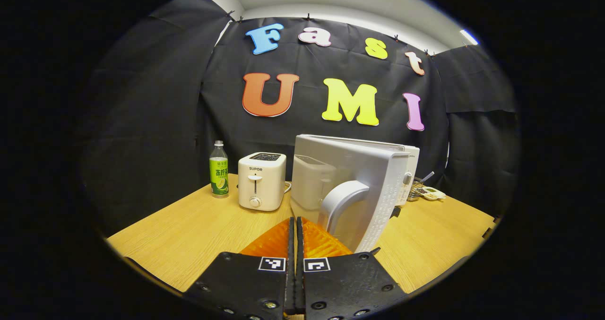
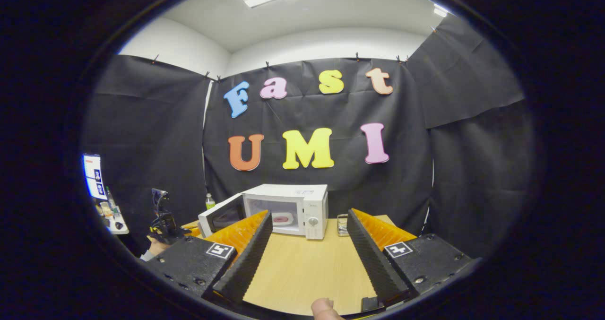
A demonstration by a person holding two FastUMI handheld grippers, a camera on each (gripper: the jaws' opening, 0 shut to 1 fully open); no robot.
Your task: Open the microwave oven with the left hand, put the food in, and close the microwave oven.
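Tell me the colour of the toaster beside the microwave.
The toaster is cream-white with a dark slot opening on top. It shows best in the left gripper view.

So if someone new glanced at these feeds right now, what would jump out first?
The white microwave at the table's far end, its door swung open and looming right before the closed left gripper. Inside sits a pinkish item on a plate. The right gripper hangs open, well back over the wooden table.

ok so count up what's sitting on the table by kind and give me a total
Microwave oven, door open: 1
Toaster: 1
Bottle: 1
Small clutter to the right of the microwave: too small to tell apart, not counted
Total: 3 things on the table
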